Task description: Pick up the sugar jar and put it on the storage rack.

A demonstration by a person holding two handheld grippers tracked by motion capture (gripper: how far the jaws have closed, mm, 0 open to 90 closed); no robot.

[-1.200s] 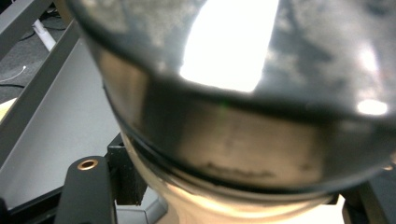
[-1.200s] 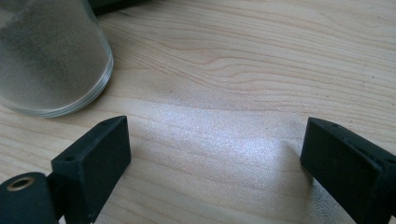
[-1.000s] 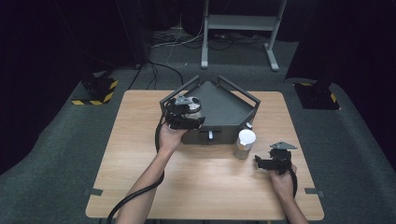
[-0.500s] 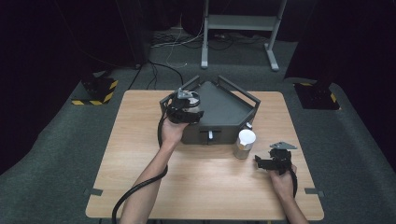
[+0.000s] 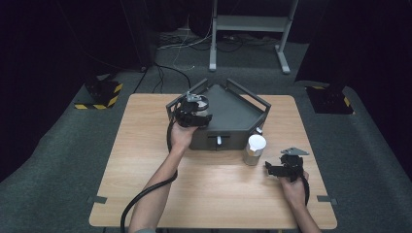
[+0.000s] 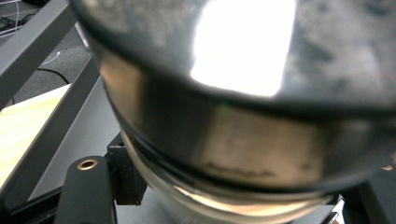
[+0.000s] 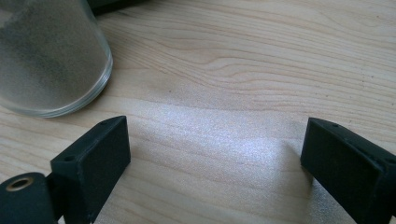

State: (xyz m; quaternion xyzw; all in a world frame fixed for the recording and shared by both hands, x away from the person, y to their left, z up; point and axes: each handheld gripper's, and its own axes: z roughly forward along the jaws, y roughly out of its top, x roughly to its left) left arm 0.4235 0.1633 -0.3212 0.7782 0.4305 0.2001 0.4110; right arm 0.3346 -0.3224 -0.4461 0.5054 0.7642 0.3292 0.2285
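Gripping a glass jar (image 6: 224, 135) between its jaws, the left gripper (image 5: 193, 112) hangs over the near left corner of the dark grey tray (image 5: 238, 114). In the left gripper view the jar sits hard up against the camera, its glossy rounded body bulging above the jaws and its rim just ahead of the left jaw's black pad; the tray's rails and grey floor lie beyond and below it. From above, the jar is mostly hidden under the gripper's body.

The right gripper (image 5: 286, 167) rests low on the wooden table (image 5: 145, 145), jaws spread wide with nothing but bare wood between them. A second jar with a white lid (image 5: 254, 149) stands ahead of it and off to its left, near but not touching, just in front of the tray's near wall.
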